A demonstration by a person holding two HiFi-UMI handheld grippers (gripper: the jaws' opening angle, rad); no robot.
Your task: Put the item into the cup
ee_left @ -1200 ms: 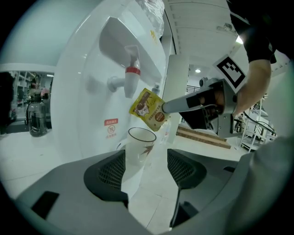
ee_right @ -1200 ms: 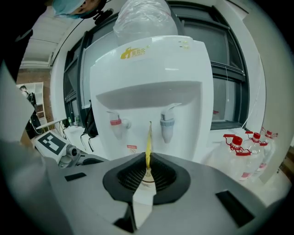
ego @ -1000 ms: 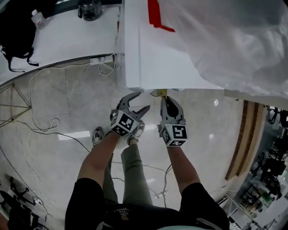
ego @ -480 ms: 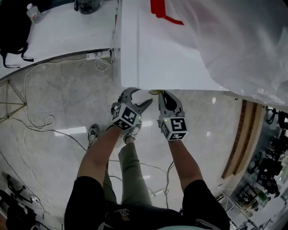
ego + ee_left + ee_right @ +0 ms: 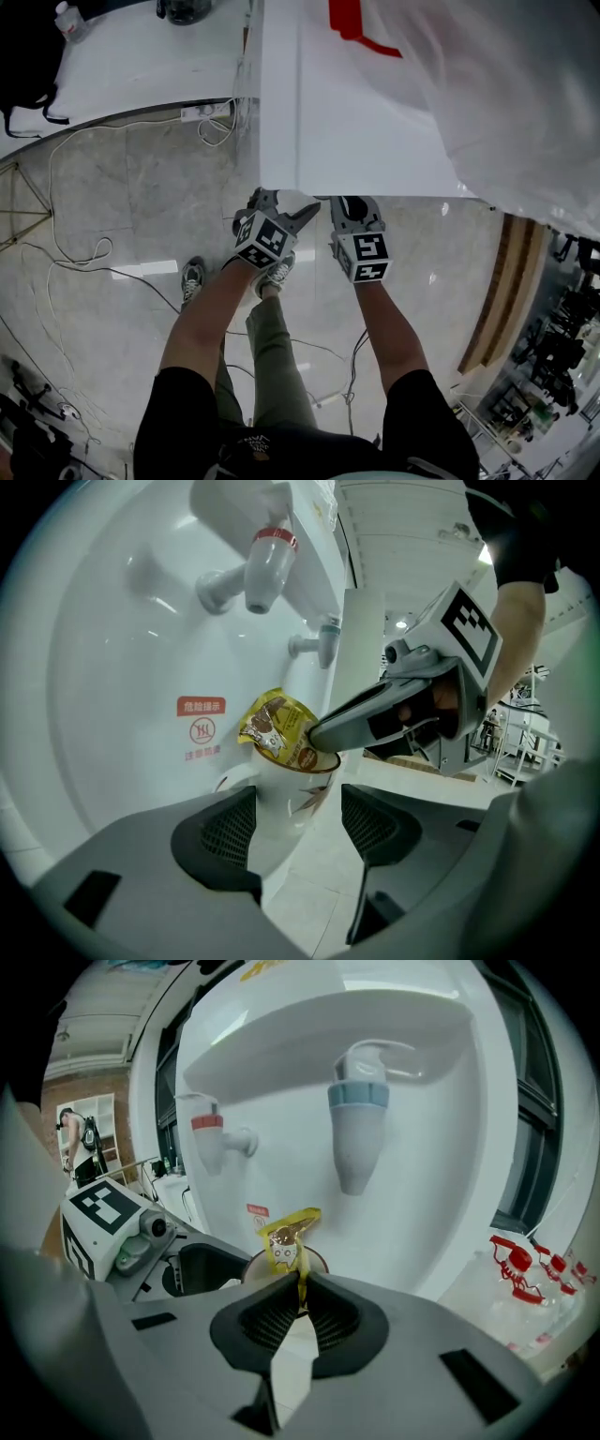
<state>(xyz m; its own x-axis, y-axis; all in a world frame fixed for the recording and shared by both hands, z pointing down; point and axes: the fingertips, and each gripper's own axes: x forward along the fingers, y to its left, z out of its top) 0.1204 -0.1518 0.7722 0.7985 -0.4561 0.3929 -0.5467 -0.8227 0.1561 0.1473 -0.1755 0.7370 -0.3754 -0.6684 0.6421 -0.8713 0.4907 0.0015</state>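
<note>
A white paper cup [image 5: 286,785] stands in the bay of a white water dispenser [image 5: 356,122]. A yellow sachet [image 5: 286,1237] is pinched at its lower edge by my right gripper [image 5: 300,1288], which is shut on it. The sachet [image 5: 275,726] sticks up out of the cup's mouth [image 5: 258,1265], tilted to the left. My left gripper [image 5: 298,829] is open, its jaws wide apart on either side of the cup's base without pressing it. In the head view both grippers [image 5: 284,204] [image 5: 349,201] reach under the dispenser's front edge, which hides the cup.
A red-capped tap [image 5: 211,1129] and a blue-capped tap [image 5: 356,1110] hang above the cup. A red warning label [image 5: 201,729] is on the dispenser's back wall. A large plastic bag [image 5: 506,84] lies on top. Cables [image 5: 84,253] trail over the marble floor.
Both grippers have moved forward toward the dispenser, and their tips now sit under its front edge. The right gripper has kept its hold on the sachet.
</note>
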